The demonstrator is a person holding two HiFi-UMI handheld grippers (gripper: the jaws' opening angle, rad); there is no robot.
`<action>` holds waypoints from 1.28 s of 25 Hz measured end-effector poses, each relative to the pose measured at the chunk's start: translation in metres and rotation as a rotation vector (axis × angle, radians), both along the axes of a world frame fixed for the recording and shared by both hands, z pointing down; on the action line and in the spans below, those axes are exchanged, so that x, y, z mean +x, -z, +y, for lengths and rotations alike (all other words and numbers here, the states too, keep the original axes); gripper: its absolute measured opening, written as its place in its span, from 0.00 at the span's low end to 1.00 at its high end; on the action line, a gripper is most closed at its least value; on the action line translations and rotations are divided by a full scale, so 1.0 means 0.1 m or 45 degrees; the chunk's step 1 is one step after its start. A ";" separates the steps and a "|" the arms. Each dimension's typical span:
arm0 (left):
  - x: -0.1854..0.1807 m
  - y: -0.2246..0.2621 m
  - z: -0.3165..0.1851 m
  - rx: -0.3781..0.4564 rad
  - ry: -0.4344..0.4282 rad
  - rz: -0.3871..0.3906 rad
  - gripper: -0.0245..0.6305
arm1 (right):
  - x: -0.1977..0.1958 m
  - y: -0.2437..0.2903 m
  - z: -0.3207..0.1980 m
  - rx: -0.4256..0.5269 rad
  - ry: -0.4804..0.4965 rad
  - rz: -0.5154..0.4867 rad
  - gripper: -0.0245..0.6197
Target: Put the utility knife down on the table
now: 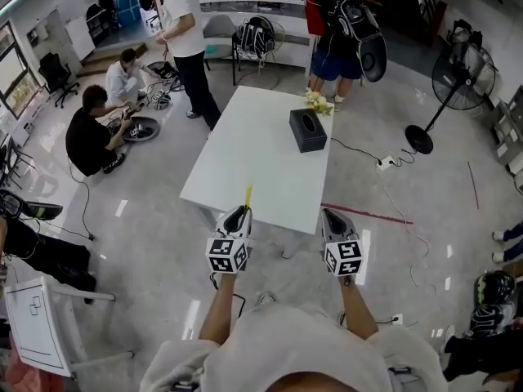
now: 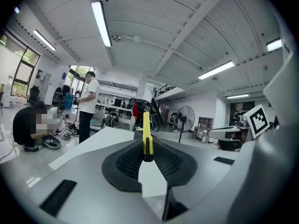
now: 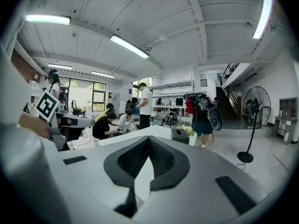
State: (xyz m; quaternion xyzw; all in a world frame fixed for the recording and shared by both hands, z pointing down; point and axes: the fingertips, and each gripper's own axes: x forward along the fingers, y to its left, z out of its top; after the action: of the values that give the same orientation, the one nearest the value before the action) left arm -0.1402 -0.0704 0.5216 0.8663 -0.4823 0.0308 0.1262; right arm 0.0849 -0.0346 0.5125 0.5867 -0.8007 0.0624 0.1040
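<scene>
A slim yellow utility knife (image 1: 248,196) sticks out forward from my left gripper (image 1: 241,212), which is shut on it. In the left gripper view the utility knife (image 2: 146,133) stands upright, pinched between the black pads (image 2: 126,164), with its tip toward the white table (image 2: 110,136). My right gripper (image 1: 331,216) is level beside the left one, shut with nothing in it; its pads (image 3: 163,161) meet at the tips. Both grippers hang over the floor just short of the near edge of the table (image 1: 253,166).
A black tissue box (image 1: 307,130) and a small bunch of flowers (image 1: 317,100) sit at the table's far right. Several people (image 1: 186,31) stand or crouch beyond the table. A floor fan (image 1: 453,84) stands far right, a white chair (image 1: 37,317) near left, cables (image 1: 392,190) on the floor.
</scene>
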 end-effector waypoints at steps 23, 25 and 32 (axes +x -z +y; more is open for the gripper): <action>0.21 -0.35 -1.07 -0.089 -0.004 -0.012 0.15 | 0.16 -0.40 -1.04 -0.095 0.012 -0.023 0.09; 0.26 -0.34 -1.22 -0.087 0.013 -0.020 0.15 | 0.23 -0.38 -1.23 -0.093 0.031 -0.025 0.09; 0.32 -0.30 -1.70 -0.090 0.121 -0.040 0.15 | 0.37 -0.41 -1.85 -0.102 0.124 -0.043 0.09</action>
State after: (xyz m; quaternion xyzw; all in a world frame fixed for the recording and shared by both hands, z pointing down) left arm -0.1084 -0.2408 0.5513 0.8369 -0.5233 0.0554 0.1504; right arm 0.1222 -0.2197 0.5533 0.5415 -0.8267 0.0991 0.1167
